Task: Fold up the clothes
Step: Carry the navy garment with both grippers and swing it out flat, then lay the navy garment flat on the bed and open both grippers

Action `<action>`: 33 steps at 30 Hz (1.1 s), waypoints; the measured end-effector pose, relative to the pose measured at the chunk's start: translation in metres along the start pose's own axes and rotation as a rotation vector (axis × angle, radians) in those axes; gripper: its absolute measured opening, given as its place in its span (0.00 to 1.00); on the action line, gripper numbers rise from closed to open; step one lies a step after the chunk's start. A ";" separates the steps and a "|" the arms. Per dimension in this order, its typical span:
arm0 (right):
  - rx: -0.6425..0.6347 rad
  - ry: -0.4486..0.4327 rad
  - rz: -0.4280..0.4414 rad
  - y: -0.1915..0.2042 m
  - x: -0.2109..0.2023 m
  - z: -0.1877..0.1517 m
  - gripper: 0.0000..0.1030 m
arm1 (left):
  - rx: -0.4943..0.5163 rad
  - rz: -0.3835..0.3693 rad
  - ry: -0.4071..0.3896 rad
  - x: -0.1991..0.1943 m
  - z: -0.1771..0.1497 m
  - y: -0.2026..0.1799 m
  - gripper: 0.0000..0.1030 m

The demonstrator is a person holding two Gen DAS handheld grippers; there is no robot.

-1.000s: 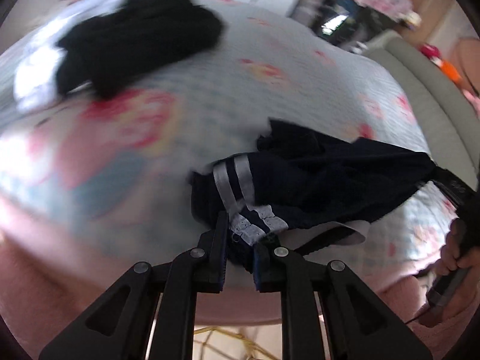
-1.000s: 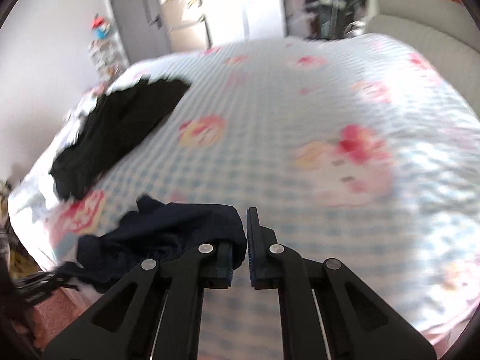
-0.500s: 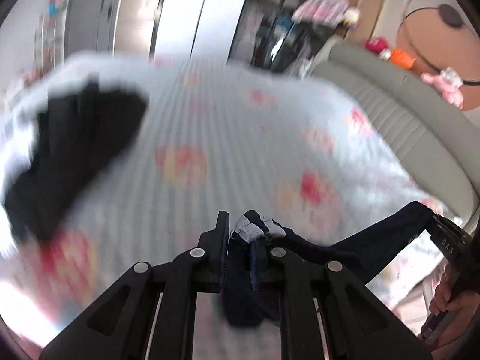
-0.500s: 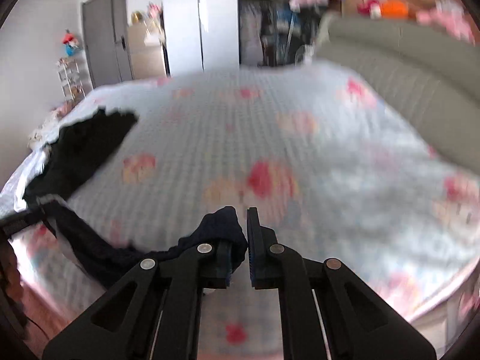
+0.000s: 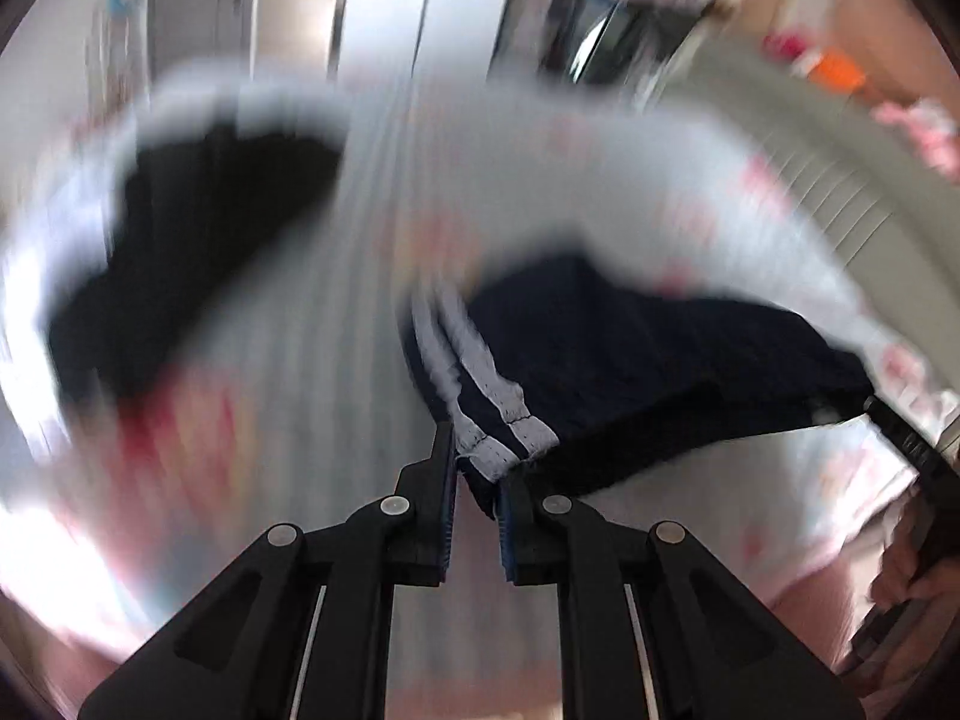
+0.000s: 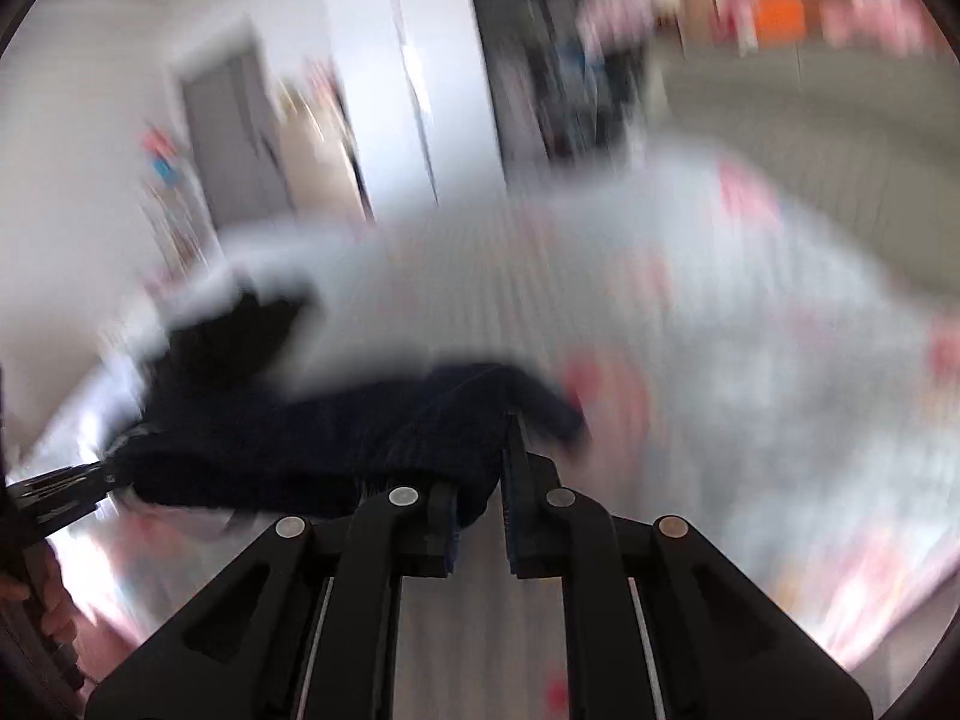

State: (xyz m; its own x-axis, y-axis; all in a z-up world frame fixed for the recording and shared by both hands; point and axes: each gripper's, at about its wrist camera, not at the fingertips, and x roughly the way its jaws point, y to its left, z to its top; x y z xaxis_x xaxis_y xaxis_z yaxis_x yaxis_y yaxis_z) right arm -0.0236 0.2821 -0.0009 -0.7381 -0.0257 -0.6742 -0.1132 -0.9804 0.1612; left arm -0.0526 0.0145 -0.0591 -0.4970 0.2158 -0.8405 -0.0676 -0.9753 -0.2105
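Gripping one end of the navy shorts [image 5: 630,360], the left gripper [image 5: 477,495] is closing its fingers [image 5: 441,498] on the corner that carries two white side stripes [image 5: 462,372]. The right gripper [image 6: 480,504] is clamping the opposite end of the same garment, with navy fabric bunching between its fingers [image 6: 522,498]. In the left wrist view, the right gripper is showing at 4 o'clock, and the shorts are stretching between the two grippers above the bed [image 5: 360,312]. A black garment [image 5: 186,252] is lying on the bed at 9 o'clock. Both views are blurring heavily, so whether the shorts are touching the bed cannot be told.
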 end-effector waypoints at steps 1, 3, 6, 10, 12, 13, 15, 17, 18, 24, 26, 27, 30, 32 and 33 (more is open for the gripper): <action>0.038 0.100 -0.009 -0.004 0.024 -0.027 0.09 | -0.030 0.015 0.074 0.024 -0.019 0.009 0.12; 0.088 0.245 0.012 -0.008 0.056 -0.074 0.09 | -0.060 0.023 0.147 0.047 -0.043 0.020 0.12; 0.072 0.317 0.002 -0.005 0.067 -0.104 0.10 | -0.070 -0.011 0.148 0.045 -0.052 0.027 0.23; 0.027 0.276 -0.004 0.001 0.059 -0.102 0.16 | -0.046 -0.014 0.032 0.017 -0.043 0.030 0.43; 0.011 0.259 0.002 0.005 0.057 -0.100 0.16 | 0.000 0.018 -0.043 0.002 -0.040 0.026 0.43; 0.002 0.250 0.005 0.006 0.055 -0.099 0.16 | 0.055 0.053 -0.086 -0.006 -0.039 0.019 0.43; -0.014 0.232 0.011 0.010 0.052 -0.097 0.17 | 0.139 0.109 -0.116 -0.012 -0.037 0.004 0.43; -0.031 0.214 0.017 0.013 0.049 -0.095 0.19 | 0.195 0.176 -0.098 -0.010 -0.032 -0.011 0.45; -0.039 0.205 0.020 0.015 0.048 -0.093 0.19 | 0.200 0.214 -0.068 -0.006 -0.030 -0.016 0.45; -0.055 0.217 0.037 0.017 0.053 -0.099 0.20 | 0.266 0.047 -0.029 0.018 -0.039 -0.019 0.46; -0.044 0.234 0.055 0.015 0.057 -0.100 0.20 | 0.289 -0.022 0.006 0.034 -0.040 -0.025 0.47; -0.034 0.248 0.073 0.012 0.062 -0.100 0.20 | 0.293 -0.011 0.028 0.043 -0.039 -0.027 0.47; -0.015 0.269 0.098 0.008 0.066 -0.099 0.20 | 0.329 0.033 0.041 0.055 -0.034 -0.034 0.47; -0.017 0.268 0.093 0.007 0.066 -0.099 0.20 | 0.348 0.027 0.038 0.055 -0.031 -0.038 0.47; -0.016 0.268 0.087 0.006 0.067 -0.098 0.20 | 0.363 0.032 0.053 0.058 -0.031 -0.040 0.49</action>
State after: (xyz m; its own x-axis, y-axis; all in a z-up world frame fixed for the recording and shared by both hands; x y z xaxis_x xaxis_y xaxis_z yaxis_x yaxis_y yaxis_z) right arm -0.0084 0.2554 -0.1159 -0.5420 -0.1588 -0.8252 -0.0444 -0.9752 0.2168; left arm -0.0520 0.0676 -0.1146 -0.4593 0.1781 -0.8703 -0.3601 -0.9329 -0.0009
